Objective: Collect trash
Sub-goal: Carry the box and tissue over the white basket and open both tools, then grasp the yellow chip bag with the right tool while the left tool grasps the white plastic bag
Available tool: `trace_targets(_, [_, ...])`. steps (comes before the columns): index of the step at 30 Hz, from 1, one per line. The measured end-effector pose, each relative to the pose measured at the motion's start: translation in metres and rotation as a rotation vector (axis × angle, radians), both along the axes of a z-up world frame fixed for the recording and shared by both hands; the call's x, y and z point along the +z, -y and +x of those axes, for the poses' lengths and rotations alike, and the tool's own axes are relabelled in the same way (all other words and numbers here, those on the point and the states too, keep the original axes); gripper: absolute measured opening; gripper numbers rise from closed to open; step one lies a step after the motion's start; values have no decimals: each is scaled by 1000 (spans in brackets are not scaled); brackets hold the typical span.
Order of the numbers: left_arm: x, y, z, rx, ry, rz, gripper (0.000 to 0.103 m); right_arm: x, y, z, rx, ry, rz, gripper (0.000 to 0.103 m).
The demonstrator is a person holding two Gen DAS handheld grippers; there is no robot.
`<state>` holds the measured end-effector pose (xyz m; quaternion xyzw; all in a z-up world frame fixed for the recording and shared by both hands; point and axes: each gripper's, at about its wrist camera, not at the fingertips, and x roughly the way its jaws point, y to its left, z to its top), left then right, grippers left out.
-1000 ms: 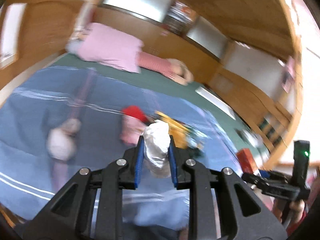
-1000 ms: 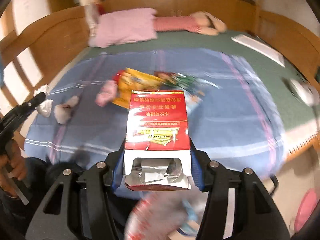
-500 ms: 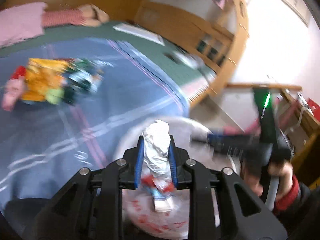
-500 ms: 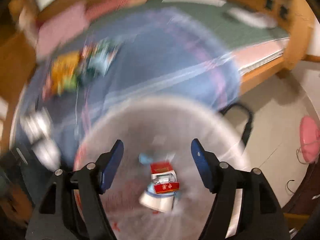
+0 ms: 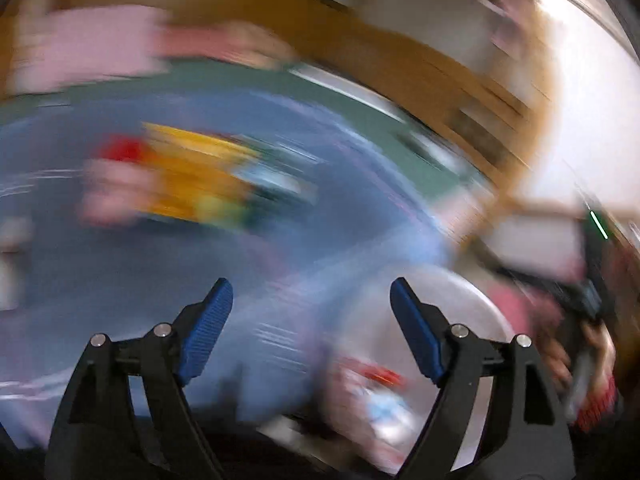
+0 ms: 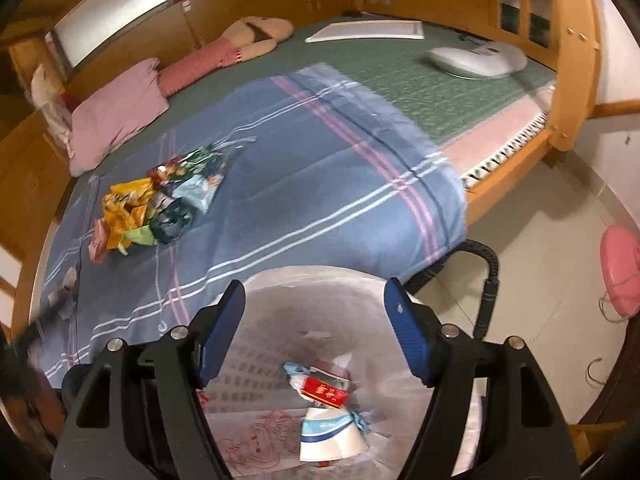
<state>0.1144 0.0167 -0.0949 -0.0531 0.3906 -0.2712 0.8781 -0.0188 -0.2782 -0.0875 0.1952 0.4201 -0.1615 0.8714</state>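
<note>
My right gripper (image 6: 315, 284) hangs open and empty over the white plastic-lined trash bin (image 6: 280, 320) at the bed's near edge. Inside the bin lie a red box (image 6: 324, 390) and a white paper cup (image 6: 332, 436). A pile of yellow and green snack wrappers (image 6: 160, 208) rests on the blue striped sheet (image 6: 320, 184), with a pink wrapper (image 6: 98, 240) and a crumpled tissue (image 6: 66, 280) further left. The left wrist view is badly blurred. My left gripper (image 5: 310, 284) is opening there, with nothing between its fingers. The wrappers (image 5: 192, 176) show ahead of it and the bin (image 5: 460, 300) at its lower right.
A pink pillow (image 6: 116, 116) and a stuffed toy (image 6: 240, 44) lie at the head of the bed. A white device (image 6: 476, 60) sits on the green mat. On the floor are a black hose (image 6: 490, 280) and a pink object (image 6: 620, 272). A wooden frame surrounds the bed.
My left gripper went from shut on a crumpled white paper to wide open and empty, swinging back toward the bed. The red box left my right gripper and lies in the bin.
</note>
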Motion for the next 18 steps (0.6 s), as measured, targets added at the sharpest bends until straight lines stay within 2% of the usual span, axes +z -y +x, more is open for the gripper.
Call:
trace_targets(1, [1, -22, 13, 104, 4, 34, 81, 0, -6, 6, 20, -1, 1, 71])
trace_targets(2, [0, -53, 33, 260, 0, 102, 81, -1, -13, 13, 43, -5, 7, 71])
trace_targets(4, [-10, -104, 70, 473, -7, 209, 81, -2, -27, 26, 86, -13, 15, 71])
trace_targets(7, [-36, -154, 109, 590, -94, 244, 81, -6, -54, 48, 152, -18, 22, 71])
trace_targets(10, [-67, -176, 132, 600, -218, 230, 81, -9, -80, 69, 216, -20, 56, 71])
trace_targets(13, [-92, -174, 141, 565, -317, 273, 80, -12, -102, 94, 264, -26, 65, 71])
trace_targets(15, [-100, -164, 138, 533, -334, 304, 42, -13, -117, 109, 284, -38, 79, 71])
trace_targets(16, [-101, -162, 133, 517, -327, 312, 41, -12, -122, 113, 295, -34, 90, 71])
trace_targets(17, [-98, -160, 127, 501, -301, 300, 35, -11, -128, 116, 307, -28, 99, 71])
trace_targets(18, [-92, -157, 121, 478, -268, 269, 32, -10, -135, 118, 322, -22, 97, 71])
